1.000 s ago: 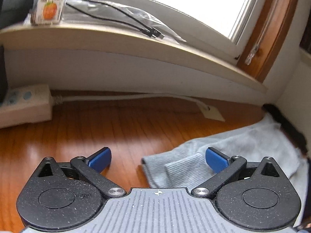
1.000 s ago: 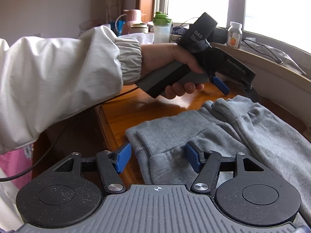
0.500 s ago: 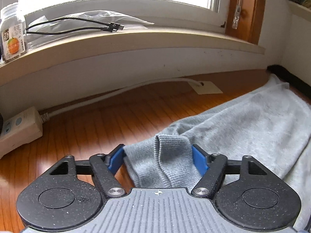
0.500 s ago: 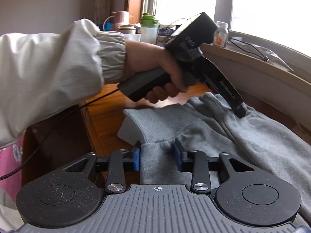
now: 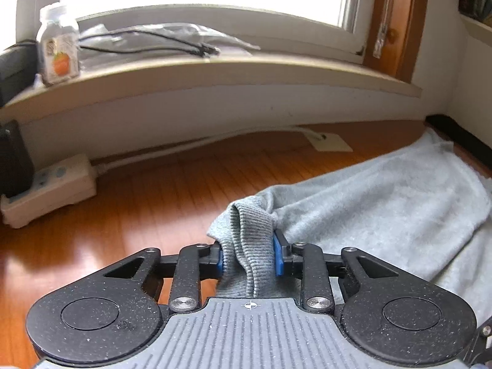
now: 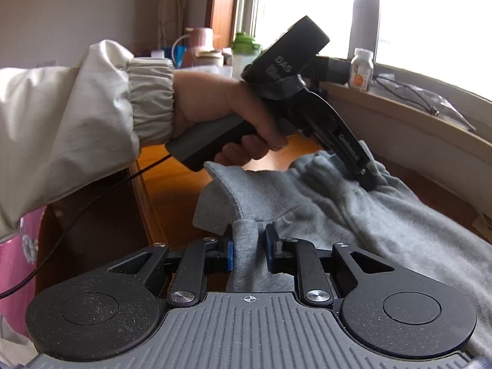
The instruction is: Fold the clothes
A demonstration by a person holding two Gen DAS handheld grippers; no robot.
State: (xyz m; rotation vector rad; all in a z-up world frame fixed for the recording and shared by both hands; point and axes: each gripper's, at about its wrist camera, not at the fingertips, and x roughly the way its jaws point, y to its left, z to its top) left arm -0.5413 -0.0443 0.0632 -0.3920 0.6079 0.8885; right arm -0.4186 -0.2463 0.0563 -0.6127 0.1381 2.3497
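Observation:
Grey sweatpants lie on a wooden table under a window. My left gripper is shut on a ribbed cuff of the sweatpants, bunched between the blue pads. My right gripper is shut on the other cuff near the table's corner. In the right wrist view the sweatpants stretch away to the right, and the left gripper, held by a hand in a white sleeve, pinches the far cuff.
A white power strip with a cable lies by the wall at left. A pill bottle and black cables rest on the windowsill. Bottles and jugs stand beyond the table's far end. The table edge drops off at left.
Both grippers were open over the cuffs a second ago. They have closed on the cuffs and lifted them slightly, bunching the fabric.

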